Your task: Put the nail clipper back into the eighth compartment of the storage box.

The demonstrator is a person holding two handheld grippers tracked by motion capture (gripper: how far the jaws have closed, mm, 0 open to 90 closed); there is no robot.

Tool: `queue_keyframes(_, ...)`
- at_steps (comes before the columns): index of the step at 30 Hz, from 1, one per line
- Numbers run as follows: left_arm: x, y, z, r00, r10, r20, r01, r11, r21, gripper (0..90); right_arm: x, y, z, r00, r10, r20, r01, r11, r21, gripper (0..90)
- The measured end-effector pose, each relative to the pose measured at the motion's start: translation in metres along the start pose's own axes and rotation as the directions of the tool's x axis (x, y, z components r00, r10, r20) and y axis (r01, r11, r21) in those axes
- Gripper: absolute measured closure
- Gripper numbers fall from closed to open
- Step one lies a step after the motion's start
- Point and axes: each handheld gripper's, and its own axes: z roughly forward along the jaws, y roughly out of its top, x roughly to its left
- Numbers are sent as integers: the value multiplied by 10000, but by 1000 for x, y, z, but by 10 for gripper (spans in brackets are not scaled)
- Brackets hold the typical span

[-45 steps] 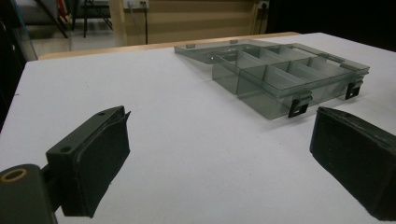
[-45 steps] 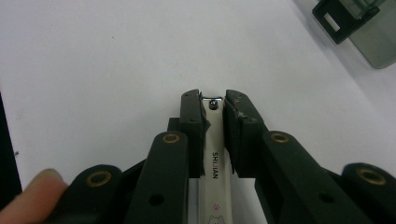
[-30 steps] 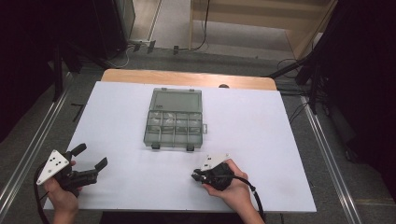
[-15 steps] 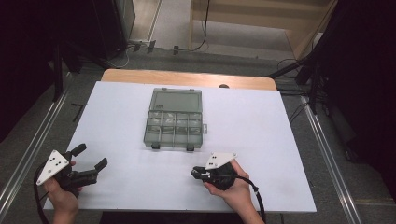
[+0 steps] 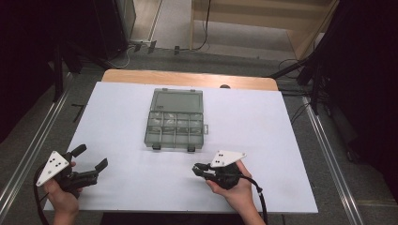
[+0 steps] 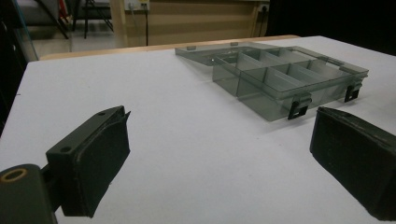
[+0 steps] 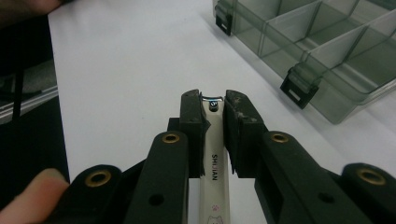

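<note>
A clear grey compartment box [image 5: 176,119] lies open in the middle of the white table, its lid folded back toward the far side; it also appears in the left gripper view [image 6: 280,77] and the right gripper view [image 7: 317,42]. My right gripper [image 7: 214,105] is shut on a white nail clipper [image 7: 215,163] with small print on it, held just above the table near the front [image 5: 199,167]. My left gripper [image 5: 89,157] stands open at the front left, with nothing between its jaws [image 6: 219,154].
The white table top [image 5: 253,122] ends in a wooden strip [image 5: 187,77] at the far side. Metal rails [image 5: 28,154] run along both sides of the table. Two black latches [image 6: 299,108] sit on the box's near wall.
The right gripper has tilted slightly, so its grey top plate stands higher. The left gripper and the box have not moved.
</note>
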Motion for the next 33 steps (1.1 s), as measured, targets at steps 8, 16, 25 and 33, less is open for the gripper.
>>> queue_keyframes(8, 0, 0, 0, 10000, 0, -14, 0, 10000, -26, 45, -2, 5, -6, 9995, 282, 115, -274, 9977, -615, 798)
queue_keyframes(16, 0, 0, 0, 10000, 24, -15, -24, 10000, -28, 45, -3, 11, -9, 9987, 423, 279, -390, 9932, -1094, 797)
queue_keyframes(25, 0, 0, 0, 10000, 22, -3, -22, 10000, -34, 45, -5, 21, -10, 9978, 508, 437, -438, 9879, -1487, 797)
queue_keyframes(33, 0, 0, 0, 10000, -2, 10, 2, 10000, -48, 45, -11, 31, -14, 9959, 675, 603, -548, 9800, -1914, 797)
